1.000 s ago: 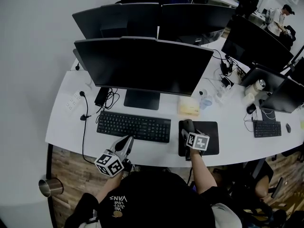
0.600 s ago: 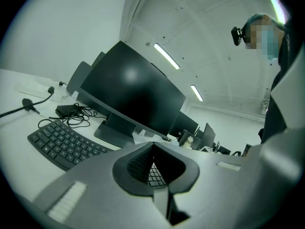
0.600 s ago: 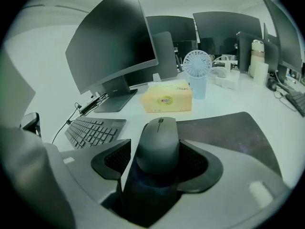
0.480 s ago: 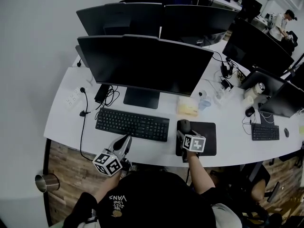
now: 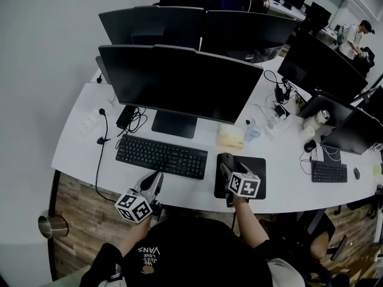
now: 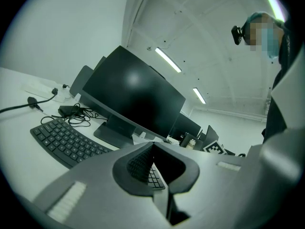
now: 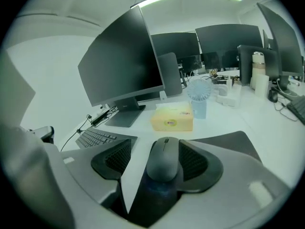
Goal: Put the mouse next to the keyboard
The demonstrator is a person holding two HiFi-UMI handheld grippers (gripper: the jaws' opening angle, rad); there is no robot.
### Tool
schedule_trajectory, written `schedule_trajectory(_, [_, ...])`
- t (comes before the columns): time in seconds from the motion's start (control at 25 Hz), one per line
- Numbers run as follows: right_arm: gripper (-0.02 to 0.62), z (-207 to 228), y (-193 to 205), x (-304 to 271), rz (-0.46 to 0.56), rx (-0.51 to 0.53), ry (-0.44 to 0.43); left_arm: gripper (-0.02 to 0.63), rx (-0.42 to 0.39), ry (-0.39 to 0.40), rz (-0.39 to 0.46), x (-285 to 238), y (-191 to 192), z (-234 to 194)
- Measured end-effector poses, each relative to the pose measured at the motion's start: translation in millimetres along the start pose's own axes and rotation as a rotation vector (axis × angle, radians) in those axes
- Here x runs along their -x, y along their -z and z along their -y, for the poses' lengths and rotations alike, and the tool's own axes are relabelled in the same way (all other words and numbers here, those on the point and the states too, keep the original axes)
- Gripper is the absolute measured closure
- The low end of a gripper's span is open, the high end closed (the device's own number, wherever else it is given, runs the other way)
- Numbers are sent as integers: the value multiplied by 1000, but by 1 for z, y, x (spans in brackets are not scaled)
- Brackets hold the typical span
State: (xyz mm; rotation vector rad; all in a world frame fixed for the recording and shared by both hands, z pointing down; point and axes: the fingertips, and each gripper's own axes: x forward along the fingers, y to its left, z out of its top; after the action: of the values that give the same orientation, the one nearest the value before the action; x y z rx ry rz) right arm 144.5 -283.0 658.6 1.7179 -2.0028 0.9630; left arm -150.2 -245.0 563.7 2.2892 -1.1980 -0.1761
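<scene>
A dark grey mouse [image 5: 226, 159] lies on the far left corner of a black mouse pad [image 5: 251, 172], just right of the black keyboard [image 5: 161, 156]. My right gripper [image 5: 225, 167] is open and straddles the mouse [image 7: 164, 159]. Its right pad is against the mouse's side, and a strip of desk shows between the left pad and the mouse. My left gripper [image 5: 159, 176] hovers at the desk's front edge before the keyboard [image 6: 66, 140]. The left gripper [image 6: 153, 143] is shut, its tips meeting with nothing between them.
A large monitor [image 5: 179, 82] stands behind the keyboard, with cables [image 5: 134, 121] and a power strip [image 5: 91, 121] to its left. A yellow tissue box [image 7: 172, 118] and a small fan [image 7: 198, 97] sit beyond the mouse pad [image 7: 228, 142]. More monitors fill the right.
The head view has drifted a little. Both grippers hold roughly the same places, and the mouse stays on the pad's far left corner.
</scene>
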Motion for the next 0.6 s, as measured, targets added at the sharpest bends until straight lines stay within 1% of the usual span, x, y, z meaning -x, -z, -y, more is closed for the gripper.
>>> schedule_trajectory(0.16, [288, -13, -17, 13, 52, 15, -66, 604, -2, -19, 20, 3, 4, 7])
schedule_trajectory(0.32, [296, -34, -31, 25, 94, 37, -165, 604, 3, -51, 39, 9, 9, 11])
schedule_trajectory(0.44, [327, -50, -37, 35, 122, 67, -231, 604, 1, -76, 53, 15, 12, 15])
schedule_trajectory(0.6, [399, -64, -45, 50, 172, 98, -291, 604, -7, -108, 74, 22, 15, 23])
